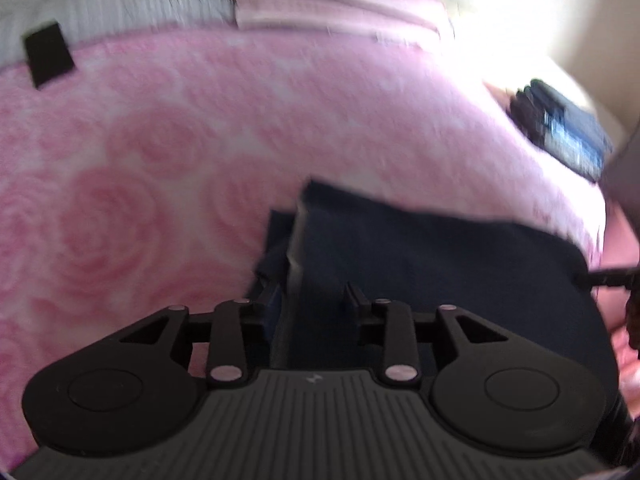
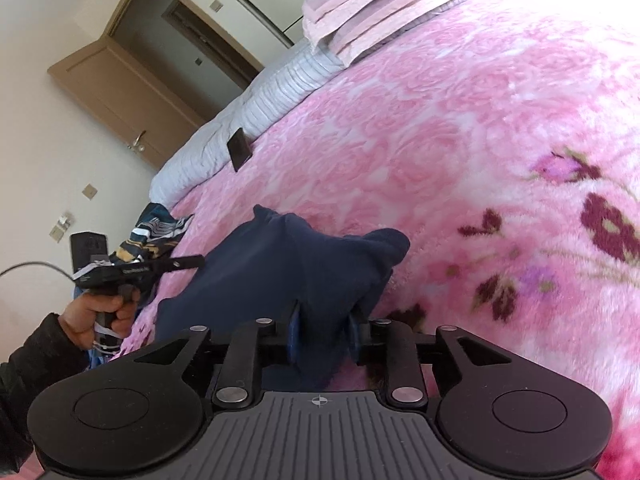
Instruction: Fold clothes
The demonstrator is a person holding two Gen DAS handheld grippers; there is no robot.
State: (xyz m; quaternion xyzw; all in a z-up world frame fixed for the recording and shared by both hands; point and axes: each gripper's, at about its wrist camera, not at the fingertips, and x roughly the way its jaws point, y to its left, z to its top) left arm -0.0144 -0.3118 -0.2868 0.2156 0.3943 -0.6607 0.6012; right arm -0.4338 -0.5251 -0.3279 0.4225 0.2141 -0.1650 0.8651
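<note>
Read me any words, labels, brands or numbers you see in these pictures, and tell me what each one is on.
No text can be read.
Left tongs: pale lettering along the body, too small and blurred.
Dark object at the blanket edge: blurred blue patch, unreadable.

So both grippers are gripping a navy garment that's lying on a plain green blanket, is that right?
Not quite. The blanket is pink with a rose pattern, not plain green; the right wrist view shows it clearly. The rest holds: the left gripper and the right gripper both have jaws closed on the navy garment.
</note>
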